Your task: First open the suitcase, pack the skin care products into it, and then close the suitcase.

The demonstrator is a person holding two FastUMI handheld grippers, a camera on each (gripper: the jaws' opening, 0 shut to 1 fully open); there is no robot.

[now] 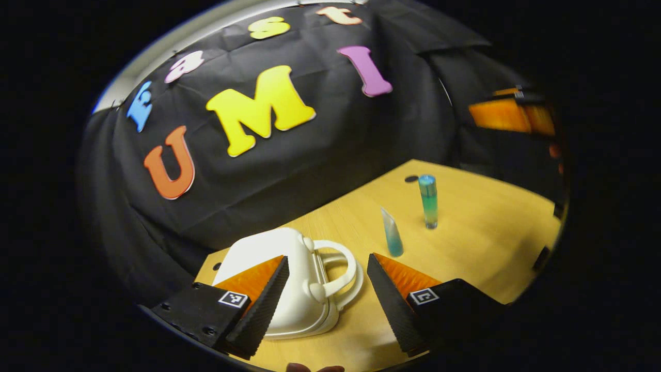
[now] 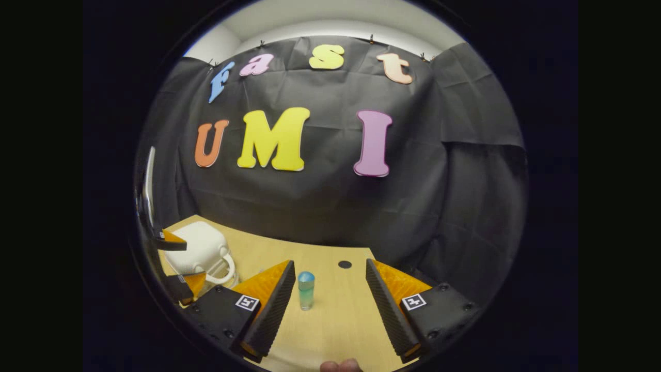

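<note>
Lying closed on the wooden table [image 1: 480, 243], white suitcase [image 1: 289, 279], handle toward the bottles; contents hidden. Left gripper [image 1: 328, 294] fingers spread wide, holding nothing, suitcase between them. Blue-green tube [image 1: 392, 235] and tall bottle [image 1: 428, 201] stand upright nearby. Right gripper [image 2: 330, 305] fingers likewise apart, bottle [image 2: 305, 290] between, untouched.

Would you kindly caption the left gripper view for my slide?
Open left gripper approaching the closed white suitcase; tube and bottle standing on the table.
</note>
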